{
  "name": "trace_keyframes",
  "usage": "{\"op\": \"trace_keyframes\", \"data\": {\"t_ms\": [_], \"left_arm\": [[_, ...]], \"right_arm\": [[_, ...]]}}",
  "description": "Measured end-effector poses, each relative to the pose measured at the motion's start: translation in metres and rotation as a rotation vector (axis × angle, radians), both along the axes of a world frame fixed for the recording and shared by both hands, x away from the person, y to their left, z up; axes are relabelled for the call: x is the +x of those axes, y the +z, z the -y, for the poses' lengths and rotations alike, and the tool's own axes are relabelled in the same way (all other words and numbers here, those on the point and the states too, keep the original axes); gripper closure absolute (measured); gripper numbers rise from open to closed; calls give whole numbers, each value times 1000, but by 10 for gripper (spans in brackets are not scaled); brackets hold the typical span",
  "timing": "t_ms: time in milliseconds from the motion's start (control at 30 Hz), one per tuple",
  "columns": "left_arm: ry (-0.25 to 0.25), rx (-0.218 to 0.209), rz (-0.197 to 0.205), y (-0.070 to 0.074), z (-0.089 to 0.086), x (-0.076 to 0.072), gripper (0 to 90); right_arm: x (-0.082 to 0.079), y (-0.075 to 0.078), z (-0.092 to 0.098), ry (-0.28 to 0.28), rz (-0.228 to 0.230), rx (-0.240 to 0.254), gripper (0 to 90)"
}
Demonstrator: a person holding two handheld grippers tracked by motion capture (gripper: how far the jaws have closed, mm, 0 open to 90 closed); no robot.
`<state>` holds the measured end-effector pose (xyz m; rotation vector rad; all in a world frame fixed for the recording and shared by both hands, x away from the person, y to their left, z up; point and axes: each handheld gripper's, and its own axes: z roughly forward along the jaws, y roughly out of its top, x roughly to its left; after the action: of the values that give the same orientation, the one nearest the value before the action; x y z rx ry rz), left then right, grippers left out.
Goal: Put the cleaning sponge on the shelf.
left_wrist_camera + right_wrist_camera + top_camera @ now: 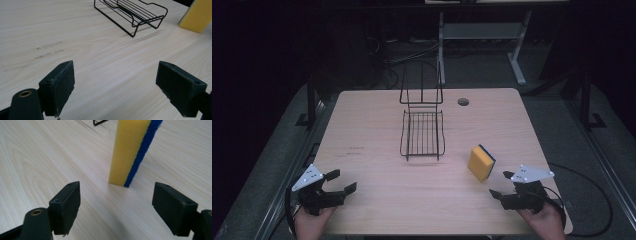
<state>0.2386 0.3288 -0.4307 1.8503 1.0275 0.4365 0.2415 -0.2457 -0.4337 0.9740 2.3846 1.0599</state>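
Nearest, at the front edge of the table (377, 200): left gripper (341, 182) low on the left side, held by a hand (312, 222), jaws spread wide with only bare wood between them. Same in the left gripper view (115, 82): two black pads far apart, nothing pinched. On the other side, right gripper (502, 185) near the front right corner, held by the other hand (544, 220), jaws also spread wide and empty. In the right gripper view (116, 205), pads well apart and pointing toward the sponge (132, 150).

A little farther: sponge (481, 162), yellow with a blue scrubbing layer, standing upright on a narrow edge on the right half of the table, near the right gripper but not touching it. Seen also at the top right of the left gripper view (197, 16).

Farther again, around the middle of the table: black wire rack (422, 131), empty, with a tall wire back on the far side. Well apart from both grippers, near the sponge but not touching.

Behind, close to the far edge: a round hole (463, 102) in the table top.
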Motion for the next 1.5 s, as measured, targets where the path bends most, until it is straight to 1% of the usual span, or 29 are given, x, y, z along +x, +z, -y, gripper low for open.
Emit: {"op": "trace_keyframes", "data": {"t_ms": [67, 300, 400, 567, 633, 933, 1233, 1333, 1500], "left_arm": [[0, -3, 0, 0, 1, 0, 147], [2, -3, 2, 0, 0, 0, 147], [3, -7, 1, 0, -1, 0, 147], [4, -8, 3, 0, -1, 0, 147], [4, -8, 4, 0, -2, 0, 147], [9, -10, 5, 1, -4, -1, 148], [10, -10, 6, 1, -4, -1, 147], [10, -12, 6, 1, -4, -1, 147], [9, -13, 8, 1, -5, -1, 147]], "right_arm": [[2, 1, -2, 4, 1, -7, 224], [9, 5, -7, 16, 6, -3, 226], [15, 6, -13, 23, 9, -13, 227], [18, 8, -17, 25, 7, -13, 230], [22, 9, -20, 28, 14, -15, 230], [30, 10, -25, 28, 4, -25, 233], [36, 11, -28, 15, 4, -31, 269], [38, 10, -28, 8, 1, -31, 303], [39, 10, -28, -4, -1, -31, 331]]}}
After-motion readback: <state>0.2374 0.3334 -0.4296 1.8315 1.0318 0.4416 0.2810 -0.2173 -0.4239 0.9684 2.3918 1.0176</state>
